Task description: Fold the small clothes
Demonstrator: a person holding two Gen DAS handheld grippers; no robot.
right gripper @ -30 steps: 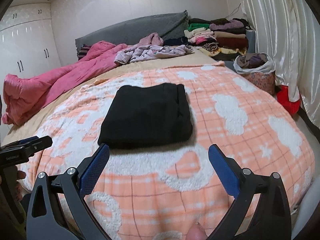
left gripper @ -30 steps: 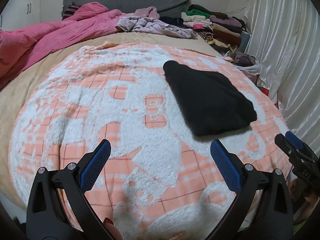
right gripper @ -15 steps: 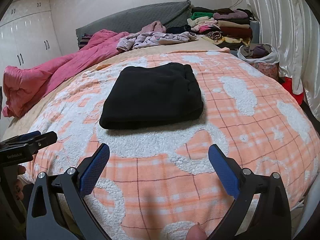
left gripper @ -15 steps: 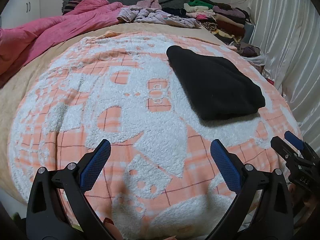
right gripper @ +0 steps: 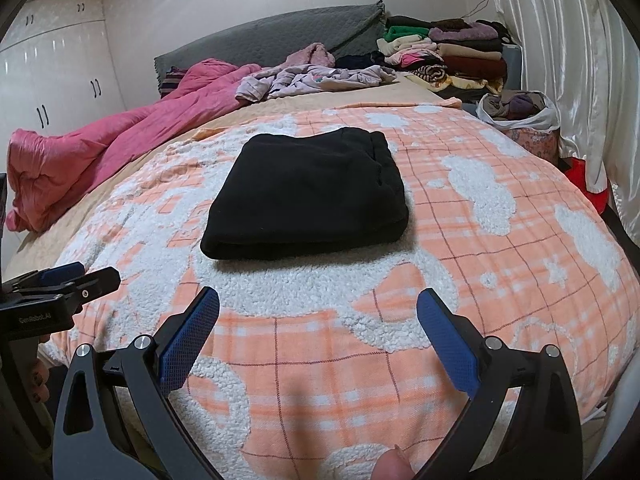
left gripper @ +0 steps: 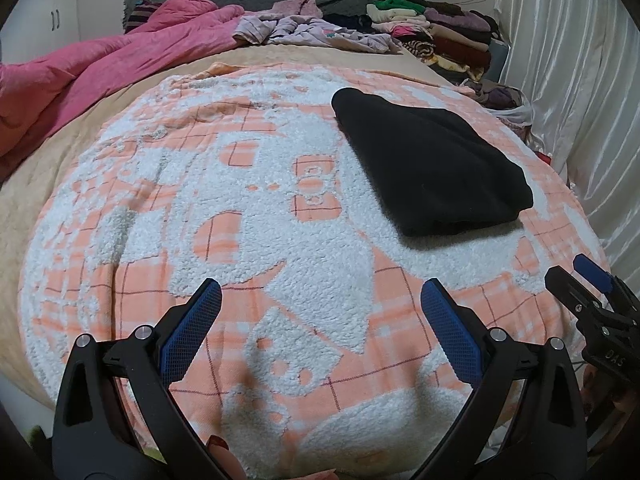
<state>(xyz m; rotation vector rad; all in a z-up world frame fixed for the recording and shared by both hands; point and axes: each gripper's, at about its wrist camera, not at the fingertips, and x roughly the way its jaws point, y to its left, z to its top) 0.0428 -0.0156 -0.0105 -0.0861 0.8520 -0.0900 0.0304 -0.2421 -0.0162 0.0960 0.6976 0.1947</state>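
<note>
Garment [right gripper: 306,196] folded black on blanket [left gripper: 280,264] — inner layers hidden — left hand-held gripper [left gripper: 320,320] and right hand-held gripper [right gripper: 318,320] both agape, empty.

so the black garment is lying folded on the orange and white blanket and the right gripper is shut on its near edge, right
Not quite. The black garment does lie folded on the orange and white blanket, but the right gripper is open and empty, short of the garment's near edge. The right wrist view shows this.
</note>
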